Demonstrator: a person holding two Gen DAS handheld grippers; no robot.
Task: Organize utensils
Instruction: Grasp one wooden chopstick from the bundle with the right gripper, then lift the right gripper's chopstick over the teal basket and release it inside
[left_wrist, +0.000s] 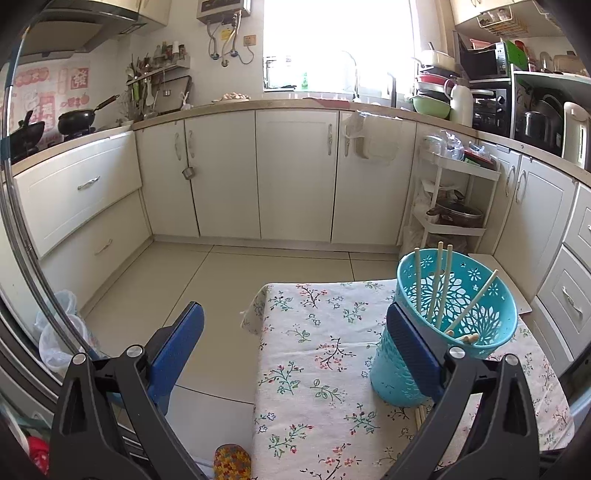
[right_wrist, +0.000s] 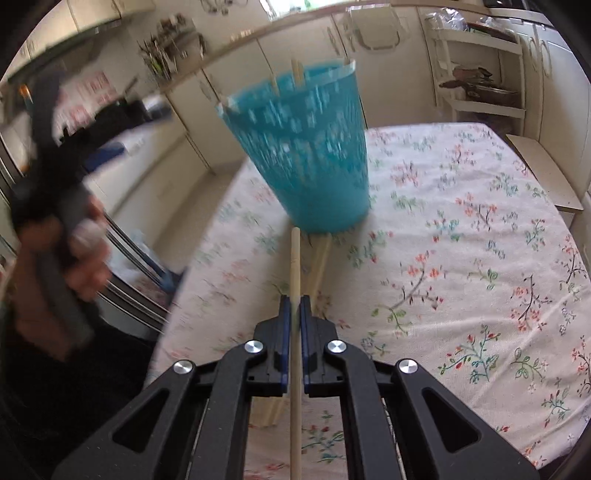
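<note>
1. The landmark is the tall turquoise perforated plastic utensil basket (left_wrist: 448, 325), standing upright on the white floral tablecloth (right_wrist: 461, 258) that covers the table. Several pale wooden chopsticks (left_wrist: 441, 284) already stand or lean inside it, tips above the rim.

2. The right gripper (right_wrist: 294, 310) has its blue-padded jaws pressed together on a single pale wooden chopstick (right_wrist: 295, 266). The stick's long axis runs straight along the fingers, its far end pointing at the foot of the basket, close to the base or touching it; the picture is too blurred to tell which.

3. More loose chopsticks (right_wrist: 319, 266) lie on the cloth just beside the held one, also on the near side of the basket and angled toward its base.

4. The left gripper (left_wrist: 295, 347) has its jaws wide apart and holds nothing. Its right finger (left_wrist: 413, 350) stands just against the basket's near wall; its left finger hangs out past the table edge, over the floor.

5. Judgement: the held chopstick lies level and low, while the basket's mouth is up and ahead. The coming move likely turns on lifting the stick and tipping it toward upright so it clears the rim. The right hand is placed for that; the left looks placed to steady the basket.
</note>
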